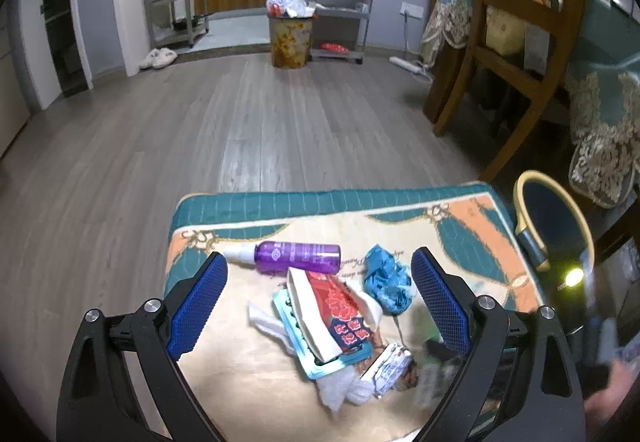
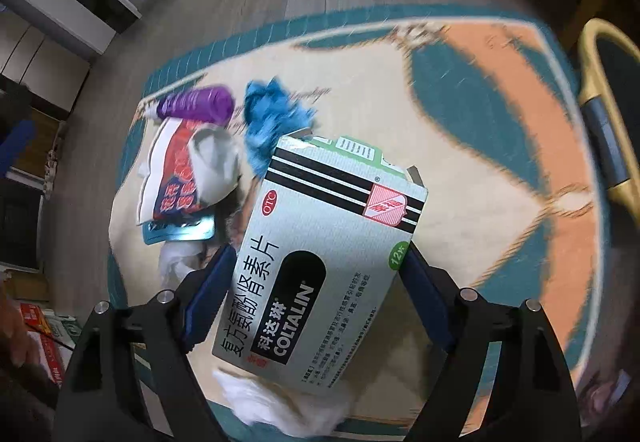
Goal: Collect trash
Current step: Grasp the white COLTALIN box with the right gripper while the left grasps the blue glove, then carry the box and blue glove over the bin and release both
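Trash lies on a patterned mat (image 1: 460,218): a purple spray bottle (image 1: 296,256), a crumpled blue wrapper (image 1: 388,280), a red and white packet (image 1: 340,316), white tissues (image 1: 340,388) and a small foil pack (image 1: 390,366). My left gripper (image 1: 318,270) is open and empty above the pile. My right gripper (image 2: 316,258) is shut on a grey Coltalin medicine box (image 2: 320,258), held above the mat (image 2: 480,90). The bottle (image 2: 200,104), blue wrapper (image 2: 272,118) and red packet (image 2: 176,174) lie beyond it. A white tissue (image 2: 276,402) lies under the box.
A bin with a yellow rim (image 1: 556,222) stands at the mat's right edge, also in the right wrist view (image 2: 612,122). A wooden chair (image 1: 516,42) and a draped table (image 1: 600,82) stand at right. A full trash can (image 1: 290,38) stands across the wood floor.
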Tool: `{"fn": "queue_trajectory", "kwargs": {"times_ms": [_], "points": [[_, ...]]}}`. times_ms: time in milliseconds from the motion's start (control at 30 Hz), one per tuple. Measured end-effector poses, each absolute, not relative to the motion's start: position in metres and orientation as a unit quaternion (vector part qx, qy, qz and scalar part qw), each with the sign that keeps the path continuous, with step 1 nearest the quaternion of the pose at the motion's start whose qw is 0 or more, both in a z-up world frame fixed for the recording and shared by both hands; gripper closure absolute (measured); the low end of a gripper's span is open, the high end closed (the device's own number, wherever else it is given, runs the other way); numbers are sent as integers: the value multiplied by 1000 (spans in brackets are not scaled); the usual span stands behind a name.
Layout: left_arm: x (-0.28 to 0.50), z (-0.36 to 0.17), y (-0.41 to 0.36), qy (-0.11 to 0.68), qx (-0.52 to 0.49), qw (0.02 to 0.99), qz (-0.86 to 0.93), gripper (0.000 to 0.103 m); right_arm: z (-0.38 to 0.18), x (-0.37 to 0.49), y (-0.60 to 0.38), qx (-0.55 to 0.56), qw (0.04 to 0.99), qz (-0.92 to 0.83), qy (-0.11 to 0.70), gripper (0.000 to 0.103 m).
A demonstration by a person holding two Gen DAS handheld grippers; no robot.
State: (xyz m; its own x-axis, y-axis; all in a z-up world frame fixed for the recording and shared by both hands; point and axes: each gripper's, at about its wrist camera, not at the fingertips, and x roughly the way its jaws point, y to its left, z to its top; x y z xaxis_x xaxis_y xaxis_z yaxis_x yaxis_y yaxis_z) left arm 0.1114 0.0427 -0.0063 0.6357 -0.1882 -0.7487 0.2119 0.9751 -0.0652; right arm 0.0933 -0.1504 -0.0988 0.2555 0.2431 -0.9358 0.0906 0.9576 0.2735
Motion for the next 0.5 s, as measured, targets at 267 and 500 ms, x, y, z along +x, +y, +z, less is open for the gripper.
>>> {"fn": "queue_trajectory", "kwargs": {"times_ms": [267,500], "points": [[124,-32,14,443,39,888,-113,10,-73,86,-208,110,811,33,574,22],[142,-62,-21,478,56,869,-120,10,-55,83,-267,106,827,22,552,22]]}}
